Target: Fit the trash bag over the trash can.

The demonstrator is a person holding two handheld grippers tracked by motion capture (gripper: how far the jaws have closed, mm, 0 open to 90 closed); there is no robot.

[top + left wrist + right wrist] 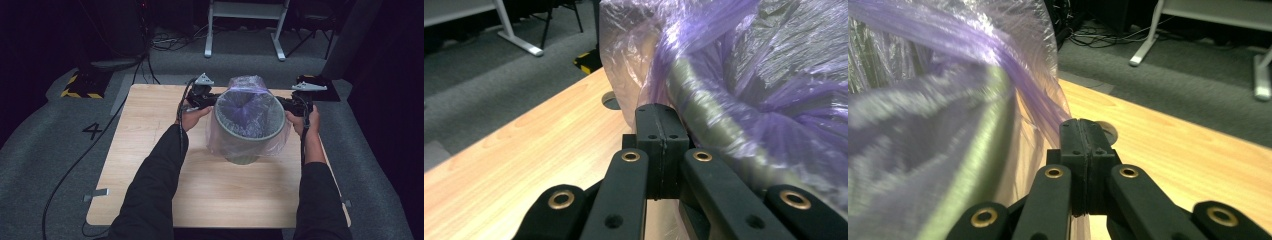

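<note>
On the grey carpet left of the table (pixel 150 150) a painted number 4 (pixel 93 130) reads plainly, with a yellow-and-black striped block (pixel 80 86) beyond it. The tabletop is pale wood-grain laminate, smooth, with rounded corners.

My left gripper (pixel 212 100) sits at the left side of the bin (pixel 246 131), near the far half of the table. In the left gripper view its matte black jaws are pressed flat together right at the bag's film just below the rim; I think a fold of plastic is pinched between them, though the seam is too tight to be sure.

The bin is a round, grey-green bucket, standing upright in the middle of the table. A thin, translucent purple bag (pixel 245 87) lines it, crinkled and glossy, its mouth folded over the rim and hanging down the outside like a loose skirt, with a bunch rising at the far edge.

My right gripper (pixel 282 102) meets the bin's right side, jaws likewise closed together against the stretched purple film (pixel 1013 95), which runs taut to their tips.
</note>
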